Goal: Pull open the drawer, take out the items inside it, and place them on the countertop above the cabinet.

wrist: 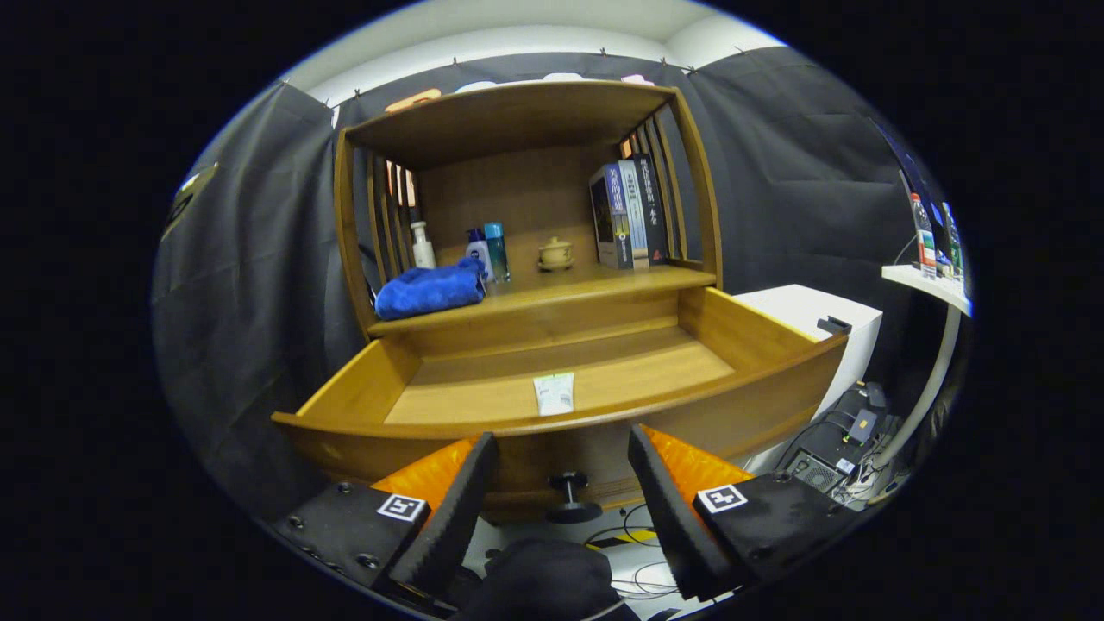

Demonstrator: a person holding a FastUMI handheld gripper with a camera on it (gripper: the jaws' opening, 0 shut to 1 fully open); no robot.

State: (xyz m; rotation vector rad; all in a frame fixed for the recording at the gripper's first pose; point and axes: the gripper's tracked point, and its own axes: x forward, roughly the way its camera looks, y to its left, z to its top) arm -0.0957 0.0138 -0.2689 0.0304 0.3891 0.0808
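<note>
The wooden drawer is pulled out toward me, its front panel just ahead of my fingers. A small white packet lies flat on the drawer floor near the front. The drawer's dark knob sticks out between my fingers, untouched. My gripper is open, fingers spread either side of the knob, holding nothing. A blue cloth lies on the countertop at its left end.
On the countertop stand bottles, a small lidded pot and upright books under the cabinet's top shelf. A white box stands right of the drawer. Cables and devices lie on the floor below. A side shelf holds bottles.
</note>
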